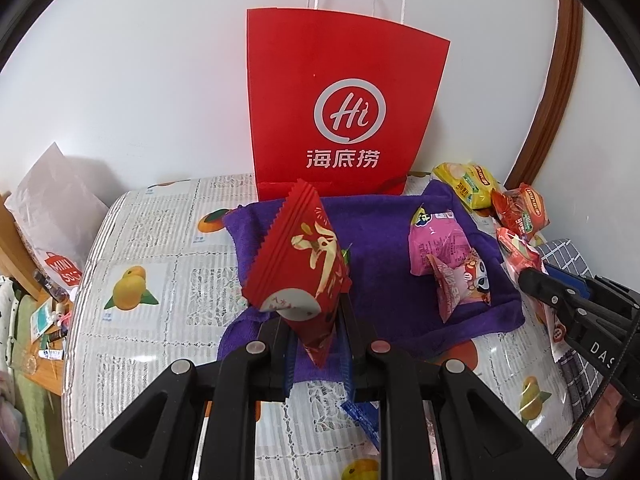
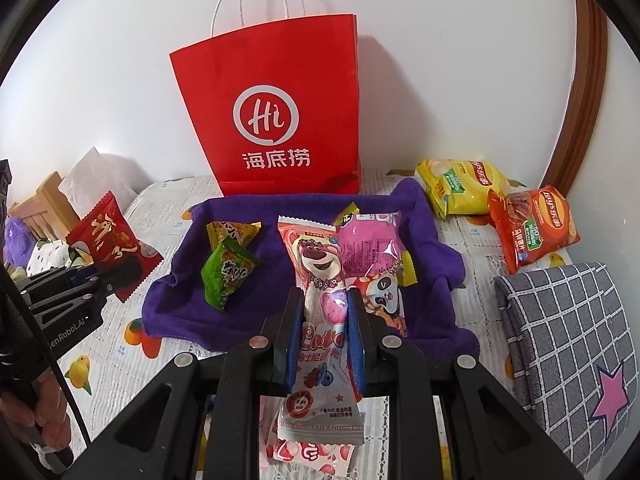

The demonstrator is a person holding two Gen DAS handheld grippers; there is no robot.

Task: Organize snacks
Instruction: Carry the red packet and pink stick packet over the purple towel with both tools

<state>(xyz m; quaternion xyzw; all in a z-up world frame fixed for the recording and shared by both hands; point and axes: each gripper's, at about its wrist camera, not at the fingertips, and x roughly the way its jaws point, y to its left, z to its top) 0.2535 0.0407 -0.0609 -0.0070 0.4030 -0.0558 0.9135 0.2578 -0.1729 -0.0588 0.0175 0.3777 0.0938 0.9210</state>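
My left claw [image 1: 316, 316] clamps a red snack packet [image 1: 298, 264], hiding the purple towel [image 1: 384, 264] beyond. My right claw [image 2: 325, 320] clamps a bear-printed packet [image 2: 320, 300], its lower end cut off.

The left gripper [image 1: 316, 320] points forward and steeply downward, its jaws clamped tight on the lower part of a red snack packet [image 1: 300, 276] that stands up between them. The right gripper [image 2: 325, 332] tilts down at much the same angle, jaws closed on the middle of a pink bear-print snack packet [image 2: 320, 308], whose ends stick out beyond them on the near and far sides. The two grippers sit side by side, each seen at the edge of the other's view. A bare hand [image 2: 24, 412] grips the left gripper's handle from below; fingers [image 1: 604, 432] wrap the right one's handle too.
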